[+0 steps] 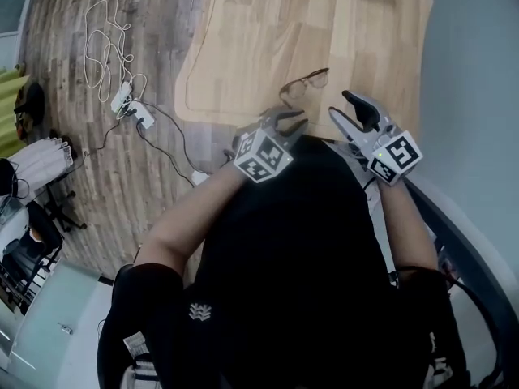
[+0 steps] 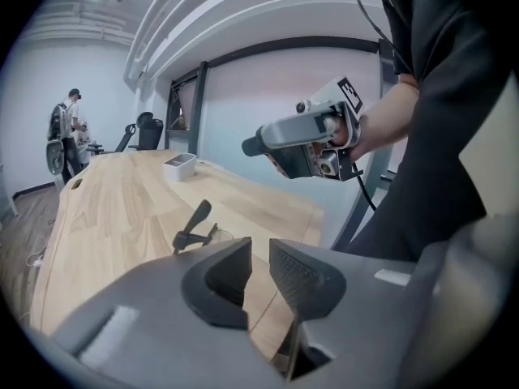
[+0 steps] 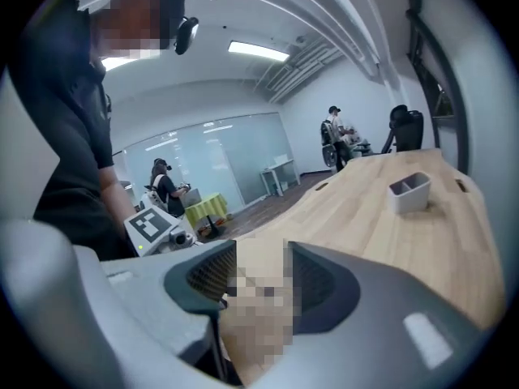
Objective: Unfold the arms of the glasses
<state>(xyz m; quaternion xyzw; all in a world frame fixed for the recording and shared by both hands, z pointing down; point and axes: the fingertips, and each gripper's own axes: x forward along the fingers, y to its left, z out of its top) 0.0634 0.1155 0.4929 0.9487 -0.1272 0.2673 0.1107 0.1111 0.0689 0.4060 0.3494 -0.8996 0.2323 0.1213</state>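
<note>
Light wood table (image 1: 243, 39). The glasses (image 1: 306, 82) lay just ahead of both jaw sets, untouched. Left gripper (image 1: 284, 122) stood narrowly open and empty, right gripper (image 1: 357, 108) wider and also empty. I judged the frame light, thin and fragile: pinch a temple near its hinge, gently.

Open-plan office: long wooden table (image 3: 389, 241), glass partitions (image 3: 203, 156), office chair (image 2: 148, 130), ceiling strip lights (image 3: 258, 51).
</note>
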